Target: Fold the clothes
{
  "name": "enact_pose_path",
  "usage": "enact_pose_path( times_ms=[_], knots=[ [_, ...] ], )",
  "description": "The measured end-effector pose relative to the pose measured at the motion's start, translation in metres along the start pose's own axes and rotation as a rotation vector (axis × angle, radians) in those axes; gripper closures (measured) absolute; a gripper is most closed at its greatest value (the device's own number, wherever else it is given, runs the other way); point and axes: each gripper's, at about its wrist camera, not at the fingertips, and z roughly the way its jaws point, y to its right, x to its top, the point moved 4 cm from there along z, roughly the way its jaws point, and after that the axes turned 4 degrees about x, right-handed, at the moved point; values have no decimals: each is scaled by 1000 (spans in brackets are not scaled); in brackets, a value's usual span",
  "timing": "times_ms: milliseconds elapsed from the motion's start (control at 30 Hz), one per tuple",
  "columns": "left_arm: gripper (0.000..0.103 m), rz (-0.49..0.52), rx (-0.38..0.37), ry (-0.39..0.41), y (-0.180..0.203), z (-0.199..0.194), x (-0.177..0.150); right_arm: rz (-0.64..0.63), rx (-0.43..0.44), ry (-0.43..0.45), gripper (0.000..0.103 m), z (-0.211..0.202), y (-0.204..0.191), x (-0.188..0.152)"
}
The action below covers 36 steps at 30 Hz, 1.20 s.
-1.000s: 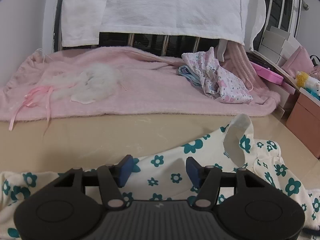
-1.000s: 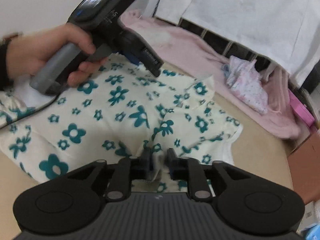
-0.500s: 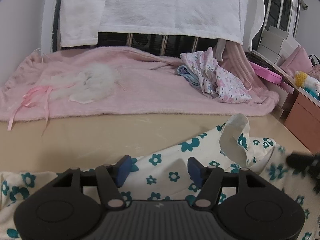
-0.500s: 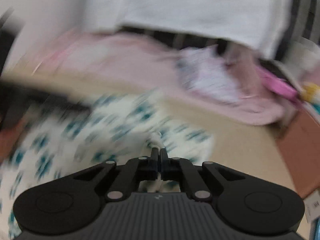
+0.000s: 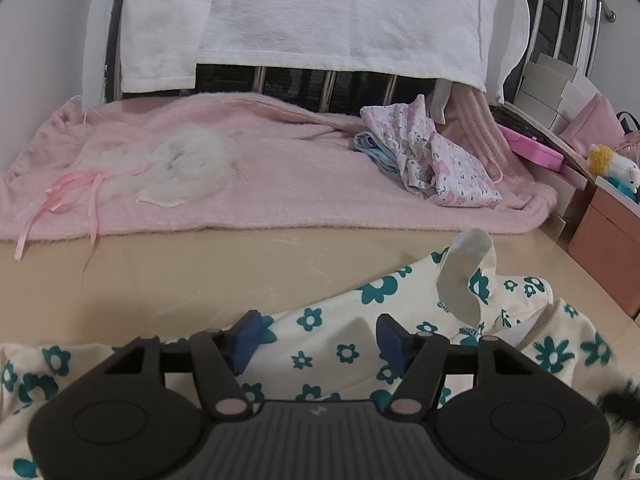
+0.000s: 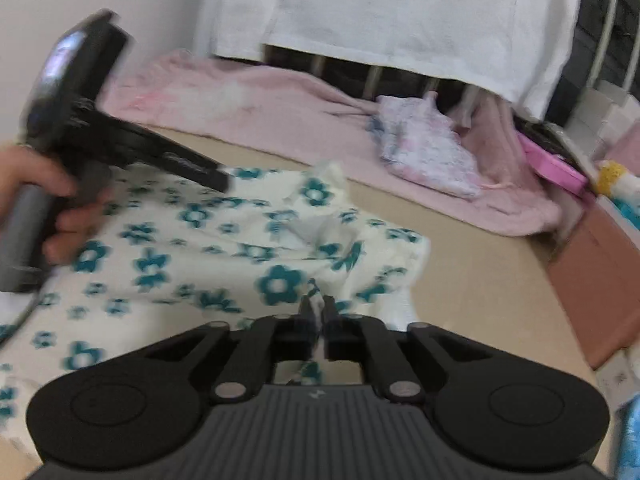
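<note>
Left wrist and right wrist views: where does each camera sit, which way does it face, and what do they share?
Left wrist: sits on the left tongs, facing over the flowered garment toward the pink blanket; its open blue pads show.
Right wrist: sits on the right tongs, shut on the garment's edge, looking across it; the person's left hand shows.
Shared: garment, blanket, white towel, patterned clothes pile.

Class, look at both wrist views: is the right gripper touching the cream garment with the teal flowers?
Touching. In the right wrist view the right gripper is shut on a pinched fold of the flowered garment, cloth showing between its pads.
</note>
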Motion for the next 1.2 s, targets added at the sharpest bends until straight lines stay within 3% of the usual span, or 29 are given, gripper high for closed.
enact_pose_path(
  times_ms=[67,100,133,200,267,333,367,400,533,667,733,767,800,833,900,967,1000,1033,1067,1200],
  knots=[
    [40,5,2,-1,1,0,0,5,-9,36,99,-7,1,6],
    [40,8,3,-1,1,0,0,8,-4,43,93,-11,-1,9],
    [39,9,3,-1,2,0,0,19,14,21,63,-9,0,11],
    [39,8,2,-1,2,0,0,52,47,-31,22,-2,6,8],
    [39,8,2,-1,1,0,0,82,63,-66,38,3,10,-1],
    [39,13,4,-2,2,0,0,59,88,-72,83,5,6,-15],
    [38,13,3,-2,2,0,0,39,91,-80,93,7,3,-22],
    [38,11,2,-2,2,0,0,22,81,-71,96,8,0,-26],
    [38,9,3,-1,2,0,0,-182,-45,35,96,-1,-30,-26],
    [37,9,1,-2,2,0,0,-521,-93,-23,96,7,-78,-41],
    [37,7,2,-1,2,0,0,-582,-125,-45,88,8,-85,-44],
    [37,8,4,0,2,0,0,-526,-111,-53,79,5,-79,-37],
    [37,9,5,-1,3,0,0,-455,-93,-61,53,1,-72,-29],
    [37,11,5,-1,3,0,0,-366,-37,-42,37,-5,-63,-20],
    [36,14,5,-2,3,0,0,-204,70,-3,35,-15,-47,-1],
    [36,7,1,0,3,0,0,-157,57,-17,40,-2,-44,7],
    [36,5,0,0,2,0,-1,-166,43,-42,60,9,-45,6],
    [36,5,0,0,3,0,-1,-171,46,-70,93,19,-47,1],
    [36,5,0,0,3,0,-1,-175,53,-98,101,28,-48,-3],
    [35,12,3,-2,4,0,0,-361,26,-55,101,18,-65,-16]
  ],
)
